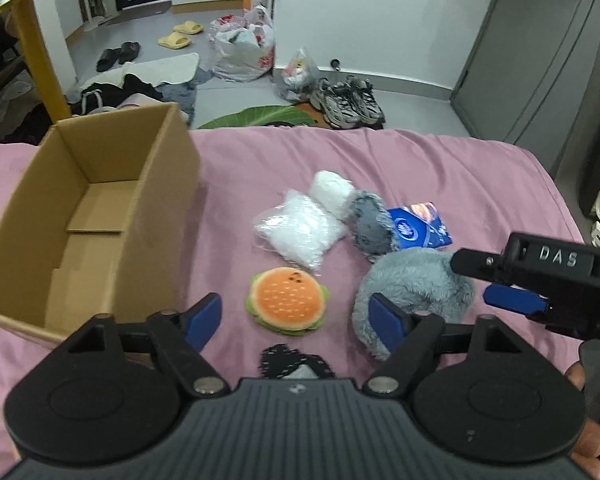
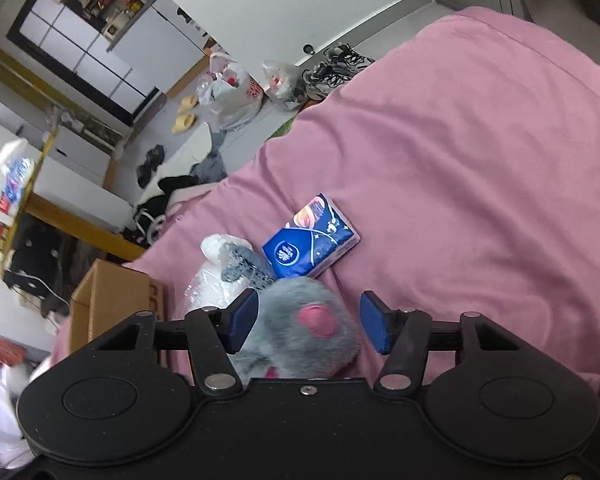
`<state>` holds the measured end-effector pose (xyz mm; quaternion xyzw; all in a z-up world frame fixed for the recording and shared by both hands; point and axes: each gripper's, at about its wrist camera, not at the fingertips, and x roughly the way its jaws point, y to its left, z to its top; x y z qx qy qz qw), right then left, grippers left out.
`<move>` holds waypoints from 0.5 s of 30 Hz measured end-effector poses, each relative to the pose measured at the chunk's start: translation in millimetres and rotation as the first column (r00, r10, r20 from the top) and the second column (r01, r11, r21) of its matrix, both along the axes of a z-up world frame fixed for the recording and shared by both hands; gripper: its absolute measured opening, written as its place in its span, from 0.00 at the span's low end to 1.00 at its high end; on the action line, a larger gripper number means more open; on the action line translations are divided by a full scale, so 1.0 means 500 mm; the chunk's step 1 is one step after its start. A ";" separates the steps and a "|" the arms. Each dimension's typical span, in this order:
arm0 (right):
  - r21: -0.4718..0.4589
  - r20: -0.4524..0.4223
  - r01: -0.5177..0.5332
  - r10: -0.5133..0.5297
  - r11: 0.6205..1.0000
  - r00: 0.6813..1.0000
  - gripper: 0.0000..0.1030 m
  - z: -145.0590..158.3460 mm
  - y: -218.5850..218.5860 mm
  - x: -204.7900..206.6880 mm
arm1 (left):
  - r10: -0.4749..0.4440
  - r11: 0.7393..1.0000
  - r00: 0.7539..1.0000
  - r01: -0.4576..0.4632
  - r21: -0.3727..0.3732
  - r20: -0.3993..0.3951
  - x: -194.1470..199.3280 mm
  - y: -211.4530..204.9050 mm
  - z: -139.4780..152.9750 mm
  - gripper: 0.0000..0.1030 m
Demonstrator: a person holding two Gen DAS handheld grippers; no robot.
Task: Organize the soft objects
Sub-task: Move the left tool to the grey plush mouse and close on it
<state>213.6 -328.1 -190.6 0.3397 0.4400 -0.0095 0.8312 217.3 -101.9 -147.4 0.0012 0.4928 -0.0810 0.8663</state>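
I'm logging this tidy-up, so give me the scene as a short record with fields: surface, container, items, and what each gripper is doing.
surface: pink bedcover
container: cardboard box, open, on the left, nothing visible inside
items: burger plush, grey plush, clear bag of white stuffing, white roll, small grey furry toy, blue tissue pack
left gripper: open, nothing held, burger plush just ahead between its fingers
right gripper: astride the grey plush, right finger clear of the fur, no grip yet
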 end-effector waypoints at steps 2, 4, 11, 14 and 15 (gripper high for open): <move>0.015 -0.002 -0.012 0.012 1.000 1.000 0.55 -0.004 0.001 0.002 | -0.012 1.000 1.000 0.012 -0.015 -0.005 0.003 -0.010 -0.005 0.65; 0.028 0.001 -0.021 0.021 0.999 1.000 0.55 -0.006 0.002 0.004 | -0.026 0.999 1.000 0.025 -0.039 -0.009 0.006 -0.019 -0.011 0.63; 0.115 -0.028 -0.002 0.005 0.993 1.000 0.37 -0.021 -0.020 0.000 | -0.039 0.993 0.999 0.035 -0.115 -0.031 0.019 -0.043 -0.029 0.55; 0.133 -0.045 -0.007 0.014 0.991 0.999 0.37 -0.028 -0.021 0.002 | -0.041 0.991 0.998 0.036 -0.127 -0.038 0.027 -0.053 -0.035 0.54; 0.136 -0.050 -0.017 0.024 0.991 0.998 0.37 -0.030 -0.019 0.004 | -0.042 0.991 0.998 0.036 -0.132 -0.040 0.030 -0.056 -0.038 0.54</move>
